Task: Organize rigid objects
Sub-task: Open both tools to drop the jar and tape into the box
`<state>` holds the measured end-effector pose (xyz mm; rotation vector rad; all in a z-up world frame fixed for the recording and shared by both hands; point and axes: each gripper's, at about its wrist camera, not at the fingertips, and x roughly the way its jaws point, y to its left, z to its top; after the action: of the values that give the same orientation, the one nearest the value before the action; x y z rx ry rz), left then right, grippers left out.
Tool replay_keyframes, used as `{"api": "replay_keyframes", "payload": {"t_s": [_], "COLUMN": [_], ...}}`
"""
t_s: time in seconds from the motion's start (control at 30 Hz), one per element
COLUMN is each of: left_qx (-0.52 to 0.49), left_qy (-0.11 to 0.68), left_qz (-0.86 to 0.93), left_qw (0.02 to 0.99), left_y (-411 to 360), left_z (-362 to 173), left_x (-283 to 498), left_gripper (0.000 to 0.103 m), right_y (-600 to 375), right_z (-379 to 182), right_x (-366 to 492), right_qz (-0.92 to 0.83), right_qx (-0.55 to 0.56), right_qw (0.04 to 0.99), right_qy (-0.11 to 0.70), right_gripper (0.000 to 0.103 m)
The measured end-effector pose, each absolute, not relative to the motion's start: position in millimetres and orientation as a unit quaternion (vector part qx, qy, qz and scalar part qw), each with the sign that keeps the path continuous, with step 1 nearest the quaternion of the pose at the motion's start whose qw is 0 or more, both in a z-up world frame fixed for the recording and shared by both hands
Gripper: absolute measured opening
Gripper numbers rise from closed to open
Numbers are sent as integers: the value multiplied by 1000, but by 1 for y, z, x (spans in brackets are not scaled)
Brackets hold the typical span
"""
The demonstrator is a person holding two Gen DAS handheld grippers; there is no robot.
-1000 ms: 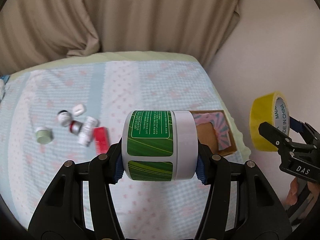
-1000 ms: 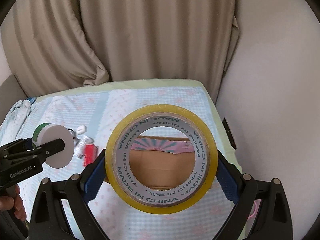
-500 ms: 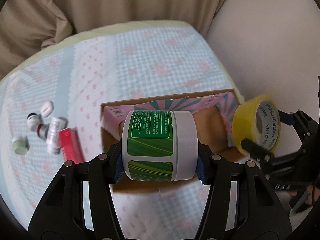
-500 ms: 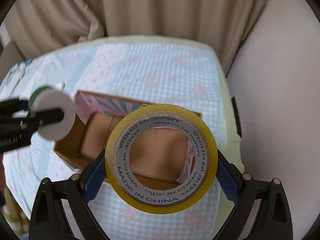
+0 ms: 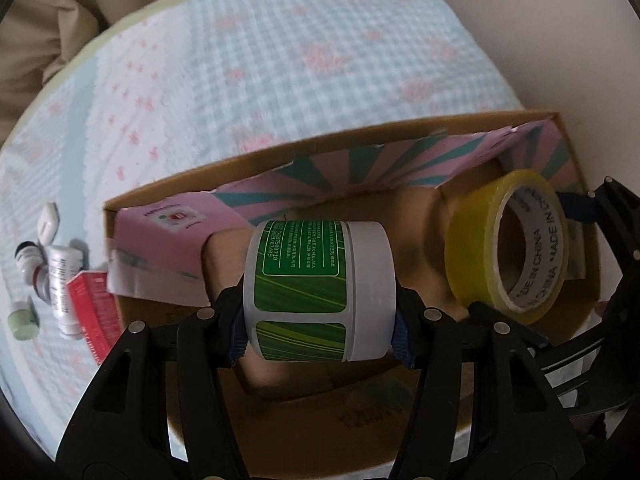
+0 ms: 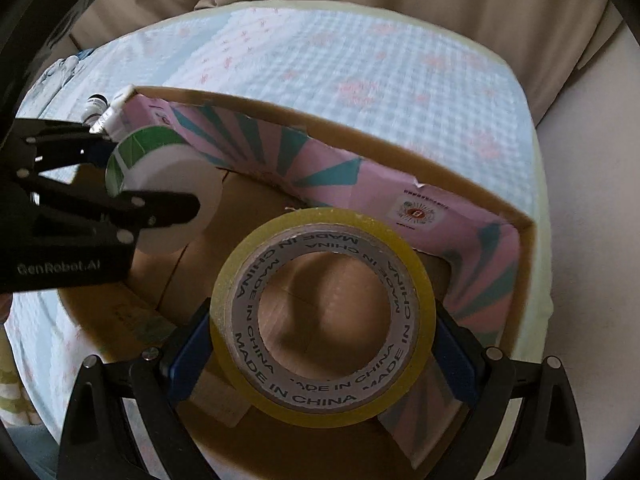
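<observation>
My left gripper (image 5: 320, 326) is shut on a white jar with a green label (image 5: 316, 290), held sideways over the left part of an open cardboard box (image 5: 320, 148) with pink and teal inner flaps. My right gripper (image 6: 322, 346) is shut on a yellow tape roll (image 6: 322, 348) marked MADE IN CHINA, held inside the box's right part. The tape roll (image 5: 506, 242) shows at the right of the left wrist view. The jar (image 6: 160, 192) and the left gripper show at the left of the right wrist view. The box wall (image 6: 360, 136) runs behind both.
Small bottles (image 5: 60, 276), a red box (image 5: 94, 314), a small green jar (image 5: 22, 318) and a white cap (image 5: 48, 220) lie on the checked cloth left of the box. A wall stands at the right, curtains at the back.
Both grippers have moved forward and down, from above the bed to over and into the box. Their holds on the jar and tape are unchanged.
</observation>
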<state>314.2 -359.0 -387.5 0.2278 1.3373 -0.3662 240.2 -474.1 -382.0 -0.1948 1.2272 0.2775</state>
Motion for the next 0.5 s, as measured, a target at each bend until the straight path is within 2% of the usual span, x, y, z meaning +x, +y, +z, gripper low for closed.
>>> {"api": "replay_keyframes", "payload": {"t_s": [0.17, 0.23, 0.27, 0.37, 0.5], "left_qx": [124, 139, 135, 109, 106], "left_qy": [607, 602, 596, 595, 593], "left_qz": [-175, -165, -167, -176, -166], "left_qw": [765, 769, 774, 777, 781], "left_y": [-365, -366, -365, -357, -349], "left_z": [-387, -385, -382, -374, -365], "left_x": [317, 317, 316, 317, 315], "left_gripper": [53, 97, 103, 103, 103], "right_y": [-477, -477, -479, -487, -489], "right_z": [-383, -383, -383, -372, -367], "right_x": [242, 241, 242, 235, 227], "right_qz": [136, 134, 137, 145, 128], "right_qx": [-98, -103, -93, -51, -63], "right_qw": [811, 814, 809, 834, 834], "right_qy": [560, 556, 563, 530, 532], "right_gripper": [97, 98, 100, 103, 103]}}
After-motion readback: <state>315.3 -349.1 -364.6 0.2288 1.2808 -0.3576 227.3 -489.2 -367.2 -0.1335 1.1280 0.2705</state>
